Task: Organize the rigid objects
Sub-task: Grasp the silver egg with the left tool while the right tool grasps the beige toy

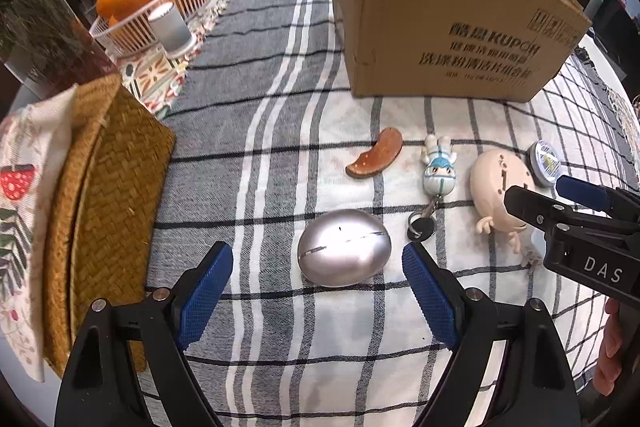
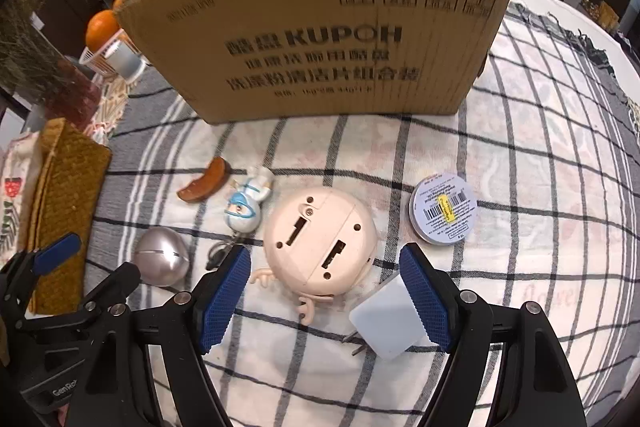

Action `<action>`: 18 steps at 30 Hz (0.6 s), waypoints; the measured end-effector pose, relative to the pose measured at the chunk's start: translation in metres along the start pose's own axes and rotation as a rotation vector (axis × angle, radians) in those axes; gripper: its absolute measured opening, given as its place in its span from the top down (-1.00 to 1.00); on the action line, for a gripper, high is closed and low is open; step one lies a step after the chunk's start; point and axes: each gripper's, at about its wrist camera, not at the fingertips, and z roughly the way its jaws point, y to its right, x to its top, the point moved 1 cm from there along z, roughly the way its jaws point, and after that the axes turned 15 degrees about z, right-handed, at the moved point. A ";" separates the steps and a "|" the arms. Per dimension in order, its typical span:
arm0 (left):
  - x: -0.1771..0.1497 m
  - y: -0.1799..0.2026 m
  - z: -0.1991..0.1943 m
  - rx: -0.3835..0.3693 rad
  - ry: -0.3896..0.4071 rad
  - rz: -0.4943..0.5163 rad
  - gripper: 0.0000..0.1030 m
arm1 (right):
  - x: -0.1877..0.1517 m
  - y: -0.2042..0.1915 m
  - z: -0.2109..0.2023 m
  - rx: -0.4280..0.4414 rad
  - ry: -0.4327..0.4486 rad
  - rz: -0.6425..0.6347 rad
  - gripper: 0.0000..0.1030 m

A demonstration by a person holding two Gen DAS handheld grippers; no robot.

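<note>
A silver egg-shaped case (image 1: 344, 253) lies on the checked cloth. My left gripper (image 1: 318, 251) hangs over it, open, with both blue pads clear of its sides. My right gripper (image 2: 326, 255) is open above a cream round toy (image 2: 320, 239) lying face down. A white plug adapter (image 2: 386, 319) sits by its right pad (image 2: 424, 295). A brown crescent piece (image 1: 376, 155), a small figure keychain (image 1: 438, 167) and a round tin (image 2: 444, 213) lie close by. An open cardboard box (image 2: 320, 47) stands behind them.
A woven straw mat (image 1: 108, 195) on a floral cloth lies at the left. Behind it a white basket of oranges (image 1: 160, 7) and a grey cylinder (image 1: 170, 27) stand. The right gripper (image 1: 560, 195) and a hand show at the left wrist view's right edge.
</note>
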 end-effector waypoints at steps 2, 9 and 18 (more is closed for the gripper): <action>-0.001 0.001 0.005 -0.007 -0.013 -0.004 -0.69 | 0.000 0.000 0.006 -0.010 -0.009 -0.003 -0.51; -0.001 0.004 0.020 -0.033 -0.051 -0.016 -0.69 | 0.001 0.000 0.019 -0.003 -0.034 -0.010 -0.51; 0.003 0.004 0.037 -0.053 -0.089 -0.037 -0.68 | 0.005 -0.001 0.036 0.025 -0.076 0.009 -0.51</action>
